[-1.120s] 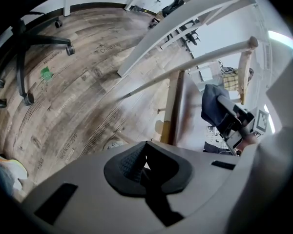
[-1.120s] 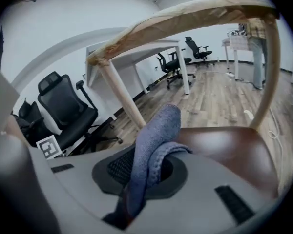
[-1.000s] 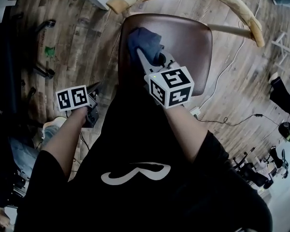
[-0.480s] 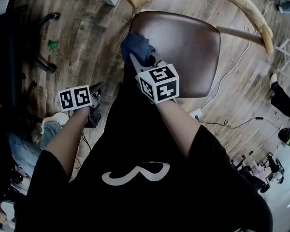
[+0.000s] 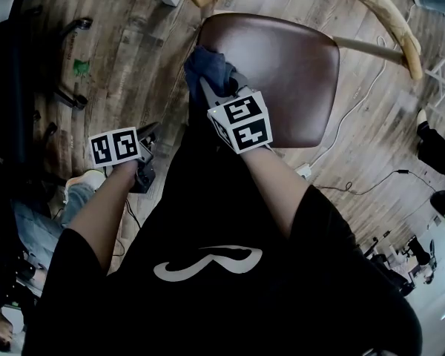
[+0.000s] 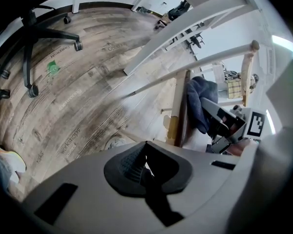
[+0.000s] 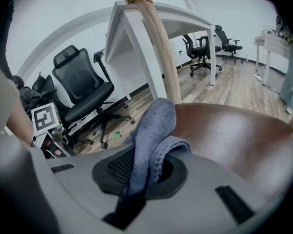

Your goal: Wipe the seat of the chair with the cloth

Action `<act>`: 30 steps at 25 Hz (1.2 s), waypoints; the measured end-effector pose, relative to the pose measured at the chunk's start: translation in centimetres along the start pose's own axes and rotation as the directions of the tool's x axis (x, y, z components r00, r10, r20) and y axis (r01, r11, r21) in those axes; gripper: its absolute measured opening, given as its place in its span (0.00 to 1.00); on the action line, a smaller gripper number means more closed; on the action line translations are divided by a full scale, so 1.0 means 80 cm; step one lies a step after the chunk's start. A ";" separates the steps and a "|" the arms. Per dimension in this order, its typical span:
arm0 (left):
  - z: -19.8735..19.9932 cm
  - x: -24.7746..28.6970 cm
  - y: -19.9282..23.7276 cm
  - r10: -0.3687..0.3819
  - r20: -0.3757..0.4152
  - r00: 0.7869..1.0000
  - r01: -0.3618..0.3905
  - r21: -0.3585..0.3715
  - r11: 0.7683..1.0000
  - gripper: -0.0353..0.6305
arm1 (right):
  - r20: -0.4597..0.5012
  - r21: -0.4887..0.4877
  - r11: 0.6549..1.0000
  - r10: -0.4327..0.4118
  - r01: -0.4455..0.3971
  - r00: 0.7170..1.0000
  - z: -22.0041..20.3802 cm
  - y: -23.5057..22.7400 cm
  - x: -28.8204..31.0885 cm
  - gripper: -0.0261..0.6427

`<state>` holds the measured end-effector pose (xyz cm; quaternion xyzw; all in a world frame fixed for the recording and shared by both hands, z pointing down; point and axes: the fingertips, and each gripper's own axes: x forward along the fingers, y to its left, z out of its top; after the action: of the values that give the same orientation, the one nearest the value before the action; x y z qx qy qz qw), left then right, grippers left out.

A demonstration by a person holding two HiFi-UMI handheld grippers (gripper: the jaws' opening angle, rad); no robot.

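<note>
The chair's brown leather seat (image 5: 289,65) fills the upper middle of the head view. A blue cloth (image 5: 208,67) lies bunched at the seat's left edge and slightly overhangs it. My right gripper (image 5: 216,89) is shut on the cloth and presses it against the seat. In the right gripper view the cloth (image 7: 154,130) folds out of the jaws over the seat (image 7: 234,135). My left gripper (image 5: 150,133) hangs off to the left of the chair over the floor, shut and holding nothing. The left gripper view shows the cloth (image 6: 201,101) and the seat's edge (image 6: 182,111) side-on.
The chair's curved pale wooden backrest (image 5: 356,2) arcs past the far side of the seat. A black office chair (image 7: 83,96) and a white desk (image 7: 151,18) stand on the wooden floor to the left. A cable (image 5: 356,188) trails on the floor to the right.
My right gripper has dragged the cloth leftwards over the seat, up to its left edge. The left gripper has barely moved.
</note>
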<state>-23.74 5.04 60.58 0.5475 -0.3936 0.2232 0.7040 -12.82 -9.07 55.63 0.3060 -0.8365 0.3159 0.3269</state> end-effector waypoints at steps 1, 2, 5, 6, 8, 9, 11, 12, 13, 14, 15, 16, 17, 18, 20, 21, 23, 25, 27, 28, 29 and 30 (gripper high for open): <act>-0.001 0.000 -0.002 0.002 -0.001 1.000 -0.002 0.001 1.000 0.07 | -0.002 -0.002 1.000 0.000 0.000 1.000 -0.001 -0.001 -0.001 0.11; -0.001 0.000 -0.004 0.004 -0.001 1.000 -0.004 0.003 1.000 0.07 | -0.004 -0.002 1.000 -0.001 0.001 1.000 -0.003 -0.003 -0.002 0.11; -0.001 -0.001 -0.014 0.007 -0.001 1.000 -0.007 0.011 1.000 0.07 | -0.008 -0.003 1.000 -0.005 0.005 1.000 -0.006 -0.012 -0.008 0.11; -0.001 -0.002 -0.017 0.007 -0.001 1.000 -0.007 0.014 1.000 0.07 | -0.009 -0.006 1.000 -0.008 0.008 1.000 -0.008 -0.015 -0.010 0.10; 0.000 -0.003 -0.020 0.012 0.004 1.000 -0.012 0.019 1.000 0.07 | -0.010 -0.015 1.000 -0.015 0.015 1.000 -0.011 -0.019 -0.016 0.11; 0.001 -0.004 -0.021 0.018 0.010 1.000 -0.018 0.018 1.000 0.07 | -0.011 -0.022 1.000 -0.020 0.020 1.000 -0.012 -0.022 -0.019 0.11; 0.002 -0.005 -0.025 0.029 0.027 0.999 -0.029 0.011 1.000 0.07 | -0.015 -0.043 0.999 -0.031 0.030 0.999 -0.018 -0.029 -0.028 0.11; 0.002 -0.005 -0.029 0.030 0.032 0.999 -0.030 0.010 0.999 0.07 | -0.018 -0.051 0.998 -0.038 0.037 0.999 -0.022 -0.034 -0.033 0.11; 0.001 -0.004 -0.035 0.028 0.034 0.999 -0.029 0.012 1.000 0.07 | -0.020 -0.053 0.998 -0.044 0.043 0.999 -0.027 -0.040 -0.038 0.11; -0.001 -0.003 -0.041 0.024 0.034 0.999 -0.025 0.018 1.000 0.07 | -0.023 -0.049 0.998 -0.051 0.050 0.998 -0.031 -0.046 -0.043 0.11; -0.002 0.000 -0.047 0.021 0.034 0.999 -0.021 0.024 0.999 0.07 | -0.025 -0.042 0.997 -0.059 0.058 0.998 -0.035 -0.054 -0.048 0.11; -0.003 0.002 -0.053 0.018 0.036 0.999 -0.019 0.025 0.999 0.07 | -0.029 -0.035 0.997 -0.067 0.066 0.997 -0.039 -0.062 -0.053 0.11; -0.005 0.004 -0.059 0.018 0.040 0.999 -0.019 0.023 1.000 0.07 | -0.032 -0.030 0.997 -0.077 0.076 0.997 -0.043 -0.070 -0.059 0.11; -0.008 0.006 -0.064 0.018 0.044 0.999 -0.018 0.019 1.000 0.07 | -0.034 -0.025 0.996 -0.086 0.085 0.996 -0.048 -0.078 -0.065 0.11; -0.015 0.012 -0.079 0.012 0.049 0.999 -0.013 0.016 1.000 0.07 | -0.038 -0.016 0.994 -0.105 0.105 0.994 -0.059 -0.094 -0.080 0.11; -0.019 0.015 -0.087 0.007 0.049 0.999 -0.008 0.017 1.000 0.07 | -0.040 -0.013 0.993 -0.114 0.114 0.993 -0.064 -0.102 -0.087 0.11; -0.029 0.022 -0.105 -0.003 0.044 0.999 0.002 0.026 1.000 0.07 | -0.046 -0.011 0.992 -0.126 0.126 0.991 -0.073 -0.117 -0.100 0.11; -0.039 0.028 -0.121 -0.011 0.042 0.999 0.009 0.033 0.999 0.07 | -0.051 -0.011 0.991 -0.136 0.135 0.989 -0.080 -0.131 -0.112 0.11; -0.049 0.035 -0.133 -0.017 0.044 0.999 0.016 0.032 0.999 0.07 | -0.053 -0.016 0.989 -0.149 0.148 0.987 -0.086 -0.145 -0.123 0.11; -0.055 0.039 -0.138 -0.019 0.043 0.999 0.018 0.031 0.999 0.07 | -0.054 -0.018 0.988 -0.157 0.156 0.986 -0.090 -0.153 -0.129 0.11; -0.062 0.043 -0.142 -0.020 0.039 0.999 0.018 0.030 0.999 0.07 | -0.055 -0.017 0.986 -0.165 0.164 0.985 -0.093 -0.160 -0.135 0.11; -0.070 0.047 -0.146 -0.020 0.034 0.999 0.019 0.031 0.999 0.07 | -0.056 -0.014 0.985 -0.173 0.172 0.983 -0.097 -0.168 -0.142 0.11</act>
<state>-11.09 6.35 56.09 0.5658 -0.3966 0.2131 0.6908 6.38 -8.21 56.20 0.3666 -0.7987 0.2910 0.3781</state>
